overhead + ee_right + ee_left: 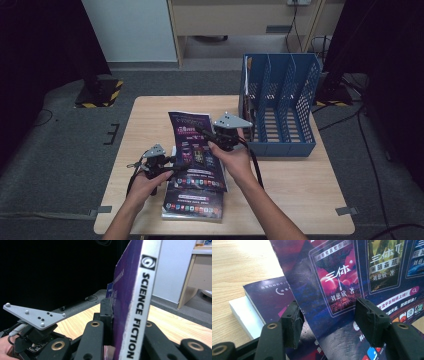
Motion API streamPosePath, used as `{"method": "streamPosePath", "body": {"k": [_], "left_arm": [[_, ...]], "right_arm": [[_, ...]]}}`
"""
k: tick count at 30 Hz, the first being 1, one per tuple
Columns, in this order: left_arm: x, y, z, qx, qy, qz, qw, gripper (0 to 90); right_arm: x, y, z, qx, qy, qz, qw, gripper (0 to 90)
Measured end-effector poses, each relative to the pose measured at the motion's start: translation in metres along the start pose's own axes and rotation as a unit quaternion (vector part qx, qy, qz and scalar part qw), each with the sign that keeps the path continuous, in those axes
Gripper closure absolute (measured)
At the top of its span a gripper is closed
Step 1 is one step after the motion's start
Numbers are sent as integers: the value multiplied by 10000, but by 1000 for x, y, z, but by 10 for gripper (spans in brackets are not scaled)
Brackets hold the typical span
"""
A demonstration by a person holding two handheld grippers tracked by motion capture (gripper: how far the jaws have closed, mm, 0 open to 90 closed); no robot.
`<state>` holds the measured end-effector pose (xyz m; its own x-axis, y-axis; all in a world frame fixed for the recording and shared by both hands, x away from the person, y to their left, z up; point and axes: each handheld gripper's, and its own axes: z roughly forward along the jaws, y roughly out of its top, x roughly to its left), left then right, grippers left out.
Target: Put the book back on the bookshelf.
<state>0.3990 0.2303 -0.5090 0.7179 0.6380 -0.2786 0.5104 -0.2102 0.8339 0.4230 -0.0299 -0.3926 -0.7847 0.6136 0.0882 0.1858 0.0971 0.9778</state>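
One mag (192,145) in R gripper (226,142).

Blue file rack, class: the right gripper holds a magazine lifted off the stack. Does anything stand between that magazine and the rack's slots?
Nothing visible does. The magazine, clamped in the right gripper, sits just left of the blue file rack, and the bare table lies between them. The rack's near slots look empty, apart from something dark in the leftmost one.

Raised book (135,302) cut off top and bottom in the right gripper view, right pad of right hand-held gripper (117,340) hidden behind its spine, stacked books (192,204) partly covered, cover print too small in high view
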Motion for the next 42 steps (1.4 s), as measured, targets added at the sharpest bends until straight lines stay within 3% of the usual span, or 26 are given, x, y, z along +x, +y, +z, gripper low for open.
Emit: {"method": "streamPosePath", "body": {"k": [9,16,20,27,42], "left_arm": [[4,5,-9,-151,16,15,9999,625],[4,8,-14,-157,64,25,9999,712],[4,10,-17,-234,188,87,9995,736],[2,14,-22,-339,399,260,9983,747],[1,15,-24,-355,439,364,9977,749]], "right_arm": [[0,0,-2,-121,103,-63,9999,819],[-1,0,-4,-108,98,-139,9998,820],[-4,0,-5,-65,74,-96,9999,822],[-5,5,-9,-34,77,-231,9997,820],[-6,7,-11,26,102,-248,9996,814]]}}
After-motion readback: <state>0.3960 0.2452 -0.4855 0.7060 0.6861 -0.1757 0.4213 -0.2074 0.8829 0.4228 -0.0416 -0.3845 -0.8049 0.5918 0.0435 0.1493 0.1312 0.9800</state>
